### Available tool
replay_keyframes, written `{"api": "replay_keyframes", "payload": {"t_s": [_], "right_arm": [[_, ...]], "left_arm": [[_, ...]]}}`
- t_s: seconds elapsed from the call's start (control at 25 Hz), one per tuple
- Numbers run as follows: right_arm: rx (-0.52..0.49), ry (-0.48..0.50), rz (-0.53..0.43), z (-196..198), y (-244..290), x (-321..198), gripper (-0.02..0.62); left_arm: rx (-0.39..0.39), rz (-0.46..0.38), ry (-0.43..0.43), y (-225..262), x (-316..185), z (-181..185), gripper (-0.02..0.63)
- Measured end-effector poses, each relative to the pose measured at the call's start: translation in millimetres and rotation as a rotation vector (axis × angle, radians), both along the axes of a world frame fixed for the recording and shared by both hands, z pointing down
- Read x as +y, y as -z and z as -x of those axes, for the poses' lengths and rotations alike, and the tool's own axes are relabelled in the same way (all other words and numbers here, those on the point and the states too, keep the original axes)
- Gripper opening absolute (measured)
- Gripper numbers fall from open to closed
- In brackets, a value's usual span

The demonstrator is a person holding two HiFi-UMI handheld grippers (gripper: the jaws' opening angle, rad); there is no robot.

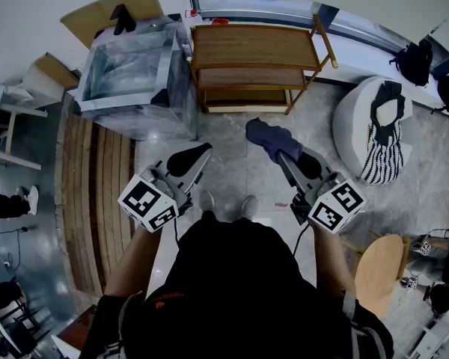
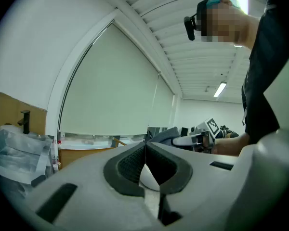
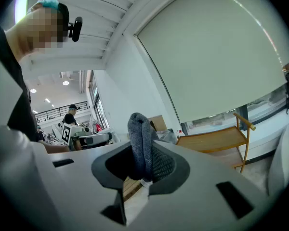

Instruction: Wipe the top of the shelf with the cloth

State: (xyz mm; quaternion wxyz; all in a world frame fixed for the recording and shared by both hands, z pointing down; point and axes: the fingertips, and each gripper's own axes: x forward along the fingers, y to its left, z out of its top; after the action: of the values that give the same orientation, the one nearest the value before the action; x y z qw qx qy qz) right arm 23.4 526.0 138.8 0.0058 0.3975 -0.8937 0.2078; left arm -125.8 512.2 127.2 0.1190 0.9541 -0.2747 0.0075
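I saw right gripper [image 3: 142, 154] clamped on grey cloth [image 3: 139, 129]. Left gripper [image 2: 145, 153] jaws pressed together, holding nothing. Wooden shelf [image 1: 251, 47] stood at 12 o'clock.

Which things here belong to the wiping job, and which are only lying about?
For the job:
cloth, held in the right gripper
wooden shelf

Lying about:
plastic box
beanbag
backpack
round stool

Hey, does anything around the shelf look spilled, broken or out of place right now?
Nothing stands out. The wooden shelf stands upright with a bare top and no spill shows around it. The cloth is pinched in the right gripper, short of the shelf. The left gripper is shut and empty.
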Motion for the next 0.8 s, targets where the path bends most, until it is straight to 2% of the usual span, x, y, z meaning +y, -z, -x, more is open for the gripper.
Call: {"api": "replay_keyframes", "payload": {"t_s": [0.24, 0.44, 0.8], "right_arm": [[-0.005, 0.008, -0.001, -10.8, -2.4, 0.9, 0.073], [-0.049, 0.018, 0.008, -20.6, -2.3, -1.8, 0.077], [-0.037, 0.074, 0.018, -43.7, -7.6, 5.4, 0.078]], "left_arm": [[-0.005, -0.001, -0.001, -1.1, 2.0, -13.1, 0.021], [-0.016, -0.006, 0.010, -1.8, 5.0, -22.3, 0.021], [-0.018, 0.003, 0.060, -8.1, 12.6, -41.9, 0.021]]}}
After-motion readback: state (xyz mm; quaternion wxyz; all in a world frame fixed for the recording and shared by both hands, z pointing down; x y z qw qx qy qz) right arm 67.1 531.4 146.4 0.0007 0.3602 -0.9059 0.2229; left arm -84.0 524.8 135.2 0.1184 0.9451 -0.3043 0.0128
